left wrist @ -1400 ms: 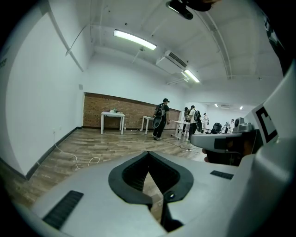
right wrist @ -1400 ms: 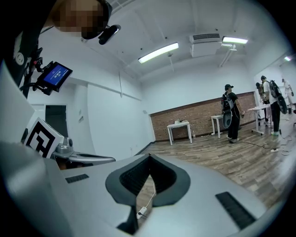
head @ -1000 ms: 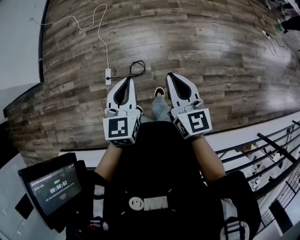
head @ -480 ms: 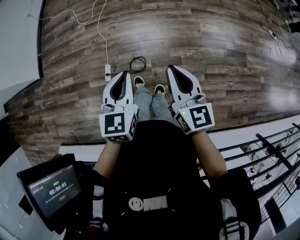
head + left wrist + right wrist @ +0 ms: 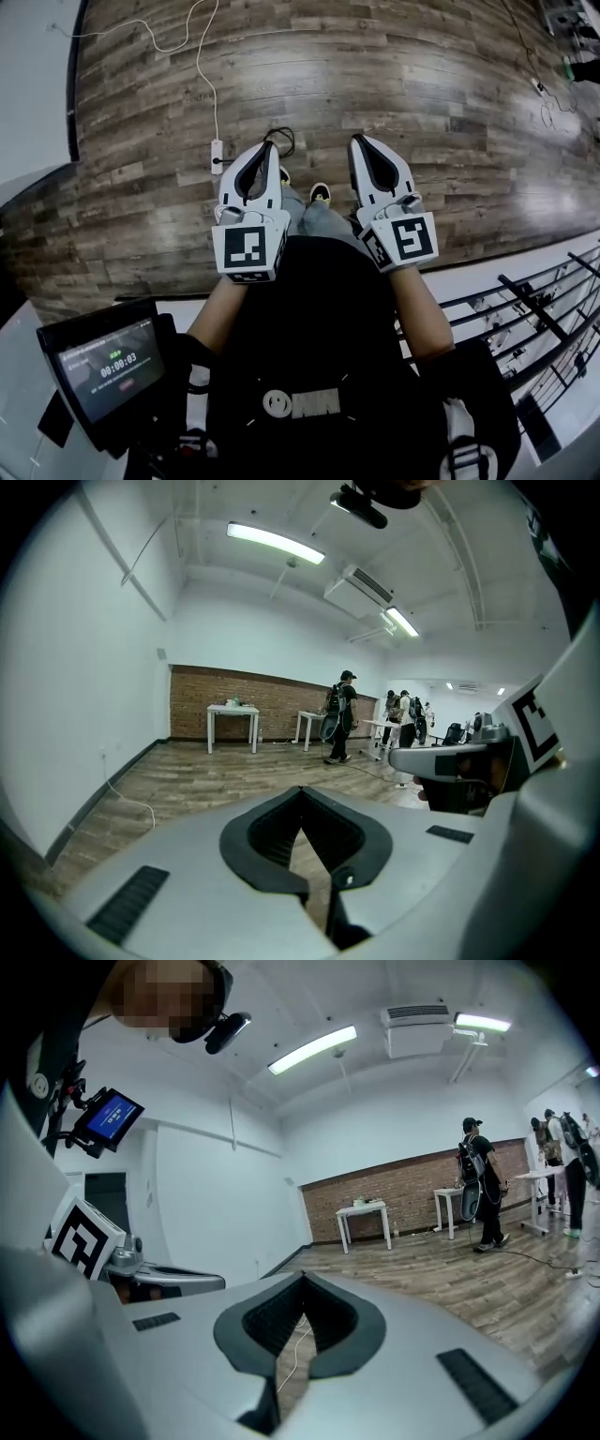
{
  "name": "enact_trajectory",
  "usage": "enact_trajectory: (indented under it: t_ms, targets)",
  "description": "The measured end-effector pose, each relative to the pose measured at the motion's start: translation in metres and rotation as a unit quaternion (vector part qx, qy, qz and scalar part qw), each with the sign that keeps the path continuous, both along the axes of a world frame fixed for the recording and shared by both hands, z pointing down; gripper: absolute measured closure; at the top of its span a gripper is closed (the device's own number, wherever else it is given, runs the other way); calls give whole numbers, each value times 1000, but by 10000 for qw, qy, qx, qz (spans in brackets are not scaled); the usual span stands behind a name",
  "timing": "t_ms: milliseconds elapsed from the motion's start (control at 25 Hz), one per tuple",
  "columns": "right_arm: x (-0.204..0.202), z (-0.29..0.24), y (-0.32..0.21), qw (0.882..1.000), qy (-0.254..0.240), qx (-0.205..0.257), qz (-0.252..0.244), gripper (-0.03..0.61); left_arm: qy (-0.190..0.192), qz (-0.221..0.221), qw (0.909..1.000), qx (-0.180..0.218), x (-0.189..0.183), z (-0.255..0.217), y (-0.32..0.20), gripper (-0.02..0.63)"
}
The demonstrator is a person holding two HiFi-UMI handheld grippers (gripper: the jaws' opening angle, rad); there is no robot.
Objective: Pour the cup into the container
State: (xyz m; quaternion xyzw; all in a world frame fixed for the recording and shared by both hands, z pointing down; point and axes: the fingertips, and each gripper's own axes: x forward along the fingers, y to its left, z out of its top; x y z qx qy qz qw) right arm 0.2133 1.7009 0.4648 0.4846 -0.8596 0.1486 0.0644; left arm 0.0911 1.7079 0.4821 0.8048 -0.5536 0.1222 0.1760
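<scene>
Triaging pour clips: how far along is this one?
Done: nothing visible; no cup or container in any view. In hand: nothing; left gripper and right gripper have jaws together, empty, over the wood floor. Left: reach the cup, grasp it, pour.

The floor (image 5: 422, 84) is laid in wood-grain planks, matt and weathered, with a soft sheen at the right. The left gripper (image 5: 269, 145) and right gripper (image 5: 357, 141) are cased in smooth, matt pale plastic. The fingers (image 5: 187, 855) are lined with black ribbed rubber. A matt black cloth shirt (image 5: 309, 328) is worn. The far wall (image 5: 262, 700) is faced with rough brick.
</scene>
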Motion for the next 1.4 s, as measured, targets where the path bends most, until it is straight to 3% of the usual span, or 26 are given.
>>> enact_trajectory:
  t_ms: [280, 480, 680, 920, 1400]
  targets:
    - [9, 4, -16, 9999, 3, -19, 143, 578, -78, 320, 9994, 127, 6, 7, -20, 614]
    - [20, 4, -35, 9999, -107, 10, 126, 578, -197, 536, 9982, 200, 31, 6, -44, 614]
    - [29, 1, -62, 9992, -392, -53, -107, 578, 0, 432, 9990, 59, 59, -2, -74, 614]
    - [40, -2, -97, 9986, -421, 25, -316, 578, -152, 395, 9991, 58, 77, -1, -102, 614]
    - [7, 3, -119, 9982, -448, -115, -379, 578, 22, 153, 9998, 104, 39, -4, -126, 614]
